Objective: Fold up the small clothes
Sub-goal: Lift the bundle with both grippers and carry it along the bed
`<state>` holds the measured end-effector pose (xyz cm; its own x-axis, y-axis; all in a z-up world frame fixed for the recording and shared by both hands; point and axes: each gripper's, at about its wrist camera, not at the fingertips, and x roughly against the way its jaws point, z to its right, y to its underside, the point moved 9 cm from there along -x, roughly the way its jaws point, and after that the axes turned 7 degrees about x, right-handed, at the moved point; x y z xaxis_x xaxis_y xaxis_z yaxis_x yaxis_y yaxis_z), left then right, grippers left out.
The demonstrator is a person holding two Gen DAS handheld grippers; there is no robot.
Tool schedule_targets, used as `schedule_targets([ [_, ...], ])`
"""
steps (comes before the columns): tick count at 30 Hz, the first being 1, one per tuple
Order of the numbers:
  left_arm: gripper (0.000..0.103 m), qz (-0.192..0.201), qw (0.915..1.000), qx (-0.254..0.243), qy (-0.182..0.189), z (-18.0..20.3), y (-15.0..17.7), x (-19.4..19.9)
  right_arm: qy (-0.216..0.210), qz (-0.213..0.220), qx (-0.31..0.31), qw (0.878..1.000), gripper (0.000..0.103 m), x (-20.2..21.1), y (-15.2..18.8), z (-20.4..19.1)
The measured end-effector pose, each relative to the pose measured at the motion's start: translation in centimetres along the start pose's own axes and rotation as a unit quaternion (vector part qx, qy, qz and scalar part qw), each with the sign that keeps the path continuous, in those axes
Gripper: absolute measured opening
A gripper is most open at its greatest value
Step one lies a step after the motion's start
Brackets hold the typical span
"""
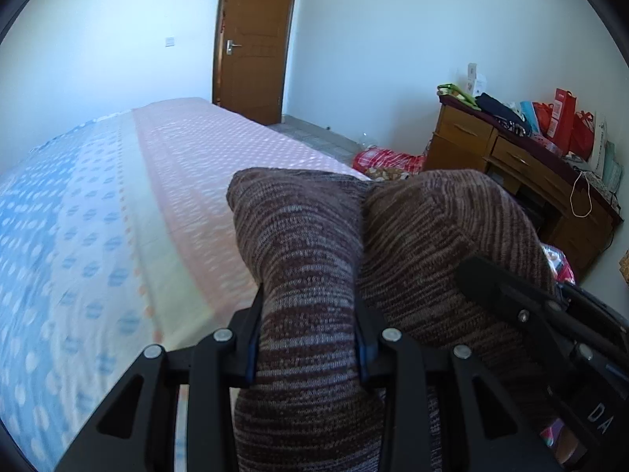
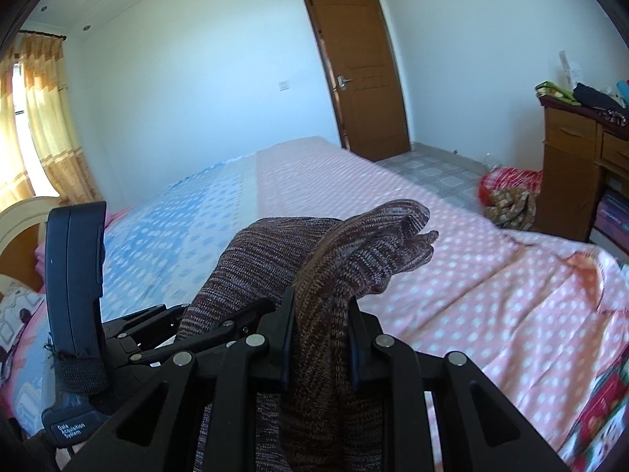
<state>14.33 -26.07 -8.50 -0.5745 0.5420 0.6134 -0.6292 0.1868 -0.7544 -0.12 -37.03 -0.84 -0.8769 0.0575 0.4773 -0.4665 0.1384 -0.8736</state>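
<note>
A brown striped knit garment (image 1: 298, 236) hangs bunched above the bed, gripped at two places. In the left wrist view my left gripper (image 1: 310, 334) is shut on one thick fold of it, and the cloth bulges out in front of the jaws. A black finger (image 1: 495, 287) of my right gripper shows at the right, against the other fold. In the right wrist view my right gripper (image 2: 320, 334) is shut on a rolled edge of the garment (image 2: 373, 251). My left gripper (image 2: 212, 314) sits close on its left, holding the same cloth.
The bed (image 1: 118, 216) has a blue and pink dotted cover (image 2: 491, 295). A wooden desk (image 1: 511, 157) piled with bags stands to the right. A red bundle (image 2: 507, 181) lies on the tiled floor. The brown door (image 2: 361, 74) is shut. A curtain (image 2: 43, 118) hangs at the left.
</note>
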Motion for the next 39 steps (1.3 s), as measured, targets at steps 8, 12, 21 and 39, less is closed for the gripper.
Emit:
schedule_targets([
  [8,0.036,-0.003,0.9999,-0.014,0.007,1.3,-1.5,-4.2,0.034,-0.003,-0.011,0.999,0.021,-3.4,-1.1,4.7],
  [12,0.036,-0.006,0.9998,-0.020,0.001,1.8,-1.4,-7.0,0.055,-0.021,-0.011,0.998,0.021,-6.0,-0.9,7.1],
  [21,0.038,-0.036,0.9989,-0.023,-0.019,1.6,1.2,-11.3,0.084,-0.100,-0.038,0.991,0.021,-11.1,3.4,11.1],
  [39,0.077,-0.097,0.9883,0.090,0.076,-1.9,4.7,-6.4,0.017,-0.114,-0.116,0.987,0.051,-5.3,8.1,11.3],
])
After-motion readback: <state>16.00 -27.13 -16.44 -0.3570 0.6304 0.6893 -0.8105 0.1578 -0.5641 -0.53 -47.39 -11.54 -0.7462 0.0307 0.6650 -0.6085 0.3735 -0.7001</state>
